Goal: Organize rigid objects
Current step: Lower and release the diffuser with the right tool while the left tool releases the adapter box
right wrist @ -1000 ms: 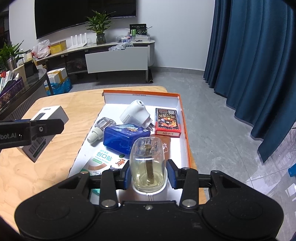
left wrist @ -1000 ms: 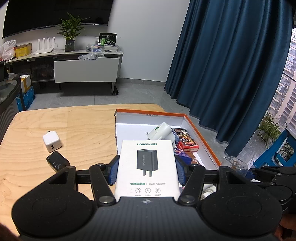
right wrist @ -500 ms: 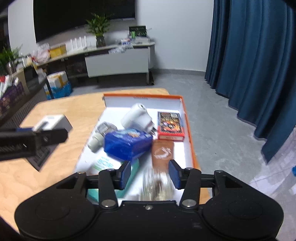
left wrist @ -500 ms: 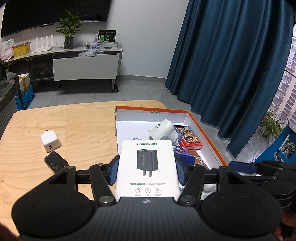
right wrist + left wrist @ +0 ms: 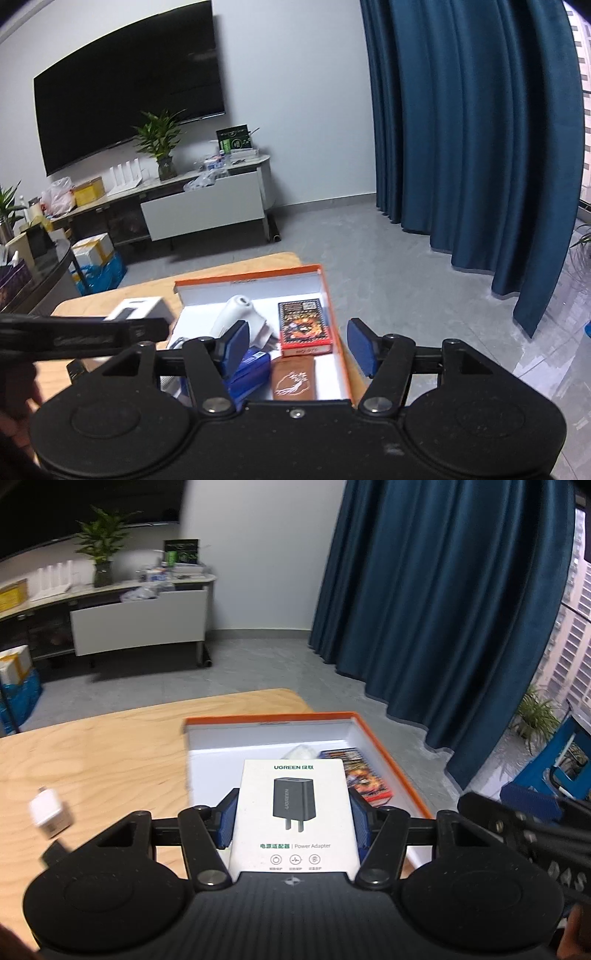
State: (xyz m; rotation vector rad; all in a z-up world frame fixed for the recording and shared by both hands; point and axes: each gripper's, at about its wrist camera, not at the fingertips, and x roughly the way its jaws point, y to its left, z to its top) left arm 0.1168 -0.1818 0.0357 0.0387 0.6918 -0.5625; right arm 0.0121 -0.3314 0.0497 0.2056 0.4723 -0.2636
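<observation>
My left gripper [image 5: 291,823] is shut on a white power adapter box [image 5: 291,812] and holds it above the near end of the orange-rimmed white box [image 5: 391,760]. My right gripper [image 5: 297,349] is open and empty above that box [image 5: 325,295]. In the right wrist view the box holds a white plug device [image 5: 236,314], a red card pack [image 5: 304,326], a brown pouch [image 5: 293,380] and a blue packet [image 5: 245,369]. The left gripper with the adapter box [image 5: 136,308] shows at the left of that view.
A white charger cube [image 5: 50,814] and a black item [image 5: 55,851] lie on the wooden table [image 5: 110,757] at the left. Blue curtains [image 5: 443,609] hang at the right. A TV cabinet [image 5: 203,206] stands at the far wall.
My right gripper let go of the clear liquid bottle, opened and rose and tilted up. My left gripper moved right over the box with the adapter box still held.
</observation>
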